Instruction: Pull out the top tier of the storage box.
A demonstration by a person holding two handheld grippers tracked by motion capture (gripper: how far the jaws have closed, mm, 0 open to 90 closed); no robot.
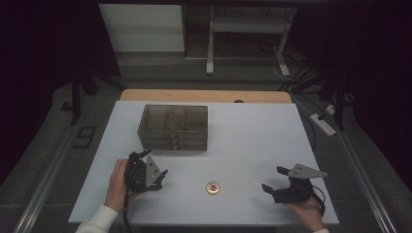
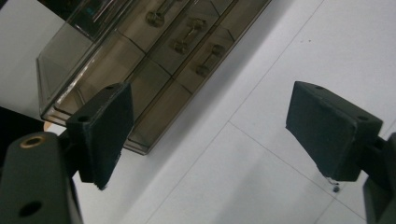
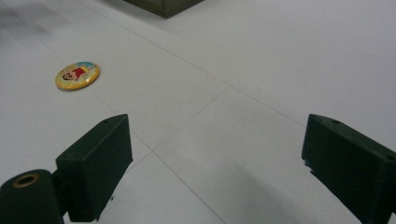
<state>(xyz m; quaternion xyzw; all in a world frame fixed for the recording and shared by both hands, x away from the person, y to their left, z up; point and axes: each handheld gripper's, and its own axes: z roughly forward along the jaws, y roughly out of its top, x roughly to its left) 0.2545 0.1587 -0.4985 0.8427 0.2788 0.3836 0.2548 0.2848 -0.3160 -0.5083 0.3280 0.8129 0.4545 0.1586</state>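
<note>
high view: round glossy badge [image 1: 212, 187] on matte white table [image 1: 252, 131], between two released claws, left claw [image 1: 154, 180] and right claw [image 1: 273, 180]

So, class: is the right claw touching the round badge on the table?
Apart. The right gripper view shows the badge lying on bare white table well beyond the open right claw, with clear surface between them.

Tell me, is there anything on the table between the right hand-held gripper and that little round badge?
No. In the high view, only bare white table lies between the right hand-held gripper and the badge.
</note>
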